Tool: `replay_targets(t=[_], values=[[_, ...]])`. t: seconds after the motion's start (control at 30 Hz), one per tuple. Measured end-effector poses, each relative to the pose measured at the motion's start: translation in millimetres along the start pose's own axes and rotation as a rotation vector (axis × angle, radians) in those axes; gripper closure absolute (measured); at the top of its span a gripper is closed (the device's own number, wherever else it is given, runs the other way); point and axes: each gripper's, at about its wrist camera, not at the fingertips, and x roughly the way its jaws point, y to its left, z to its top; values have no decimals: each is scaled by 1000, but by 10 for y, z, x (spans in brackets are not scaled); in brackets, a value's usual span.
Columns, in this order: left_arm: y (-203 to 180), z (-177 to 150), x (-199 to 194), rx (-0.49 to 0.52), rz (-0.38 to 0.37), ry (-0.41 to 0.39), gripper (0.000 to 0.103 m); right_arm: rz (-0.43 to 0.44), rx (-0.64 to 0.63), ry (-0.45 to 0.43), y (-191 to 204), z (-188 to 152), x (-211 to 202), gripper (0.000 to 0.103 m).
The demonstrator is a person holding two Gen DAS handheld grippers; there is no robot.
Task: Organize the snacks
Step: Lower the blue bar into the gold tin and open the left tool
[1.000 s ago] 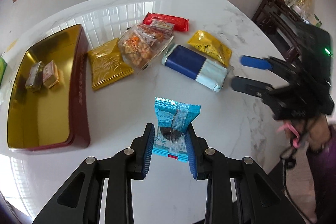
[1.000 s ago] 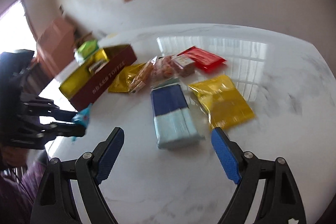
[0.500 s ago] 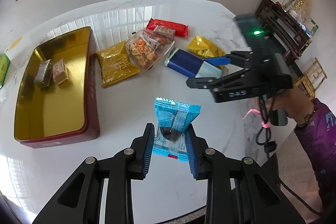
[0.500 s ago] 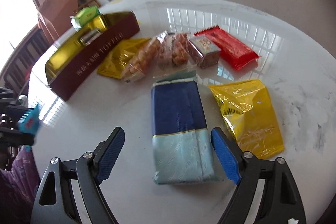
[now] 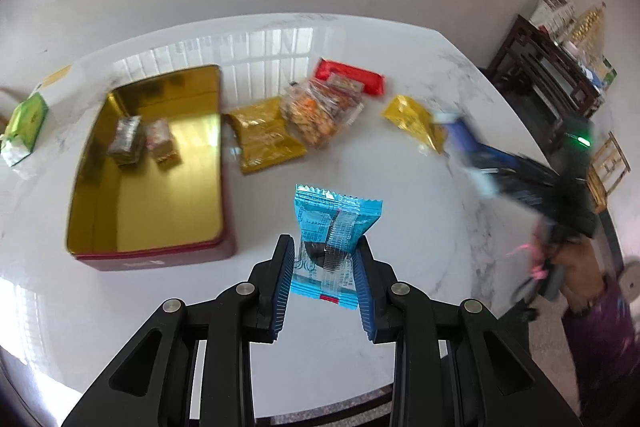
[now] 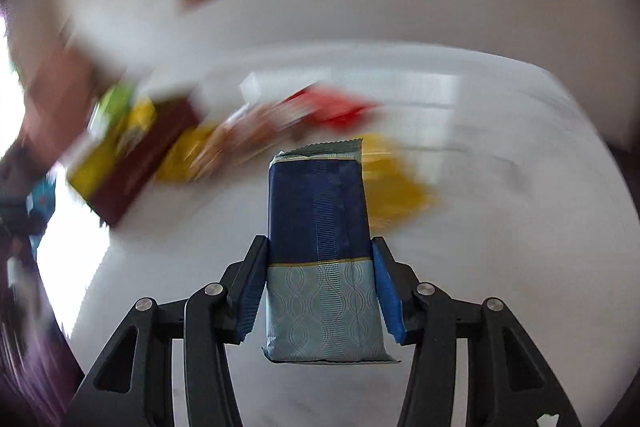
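My left gripper [image 5: 324,247] is shut on a light blue snack packet [image 5: 336,223], held above the white marble table [image 5: 400,307], just right of the gold tin [image 5: 152,261]. Two wrapped pieces [image 5: 128,143] lie inside the tin. In the right wrist view my right gripper [image 6: 319,241] has its jaws closing, both pads against the sides of a navy and pale blue pack [image 6: 318,203] that is off the table. The left wrist view shows that pack [image 5: 464,139] and the right gripper [image 5: 500,167] blurred at the right.
On the table lie two yellow packets [image 5: 266,139] [image 5: 414,121], a clear bag of snacks [image 5: 320,111] and a red pack [image 5: 352,79]. A green box [image 5: 24,123] stands left of the tin. A dark wooden shelf [image 5: 552,75] and a person's sleeve [image 5: 600,327] are at the right.
The right gripper came down around the navy pack, narrowed its jaws onto it and lifted it toward the right. The left gripper rose a little, still holding the light blue packet.
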Motion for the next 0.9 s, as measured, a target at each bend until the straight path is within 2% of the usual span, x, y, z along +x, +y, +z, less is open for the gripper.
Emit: replay_targets(t=[0.1, 0.17, 0.27, 0.4, 0.57, 0.7, 0.9], values=[[177, 59, -60, -37, 12, -20, 72, -124, 229, -37, -809, -71, -201, 55], [314, 96, -90, -60, 34, -34, 72, -214, 293, -39, -1141, -95, -238, 55], [511, 126, -131, -80, 103, -59, 72, -288, 380, -45, -1464, -94, -247, 55], [838, 164, -65, -125, 163, -52, 72, -362, 440, -56, -1617, -68, -170, 56], [1092, 249, 80, -113, 218, -29, 72, -414, 419, -46, -1564, -2, -91, 56], [1174, 456, 243, -92, 223, -44, 72, -422, 419, -43, -1572, 10, -77, 55], [1246, 831, 599, -97, 192, -32, 72, -422, 419, -43, -1585, -30, -76, 55]])
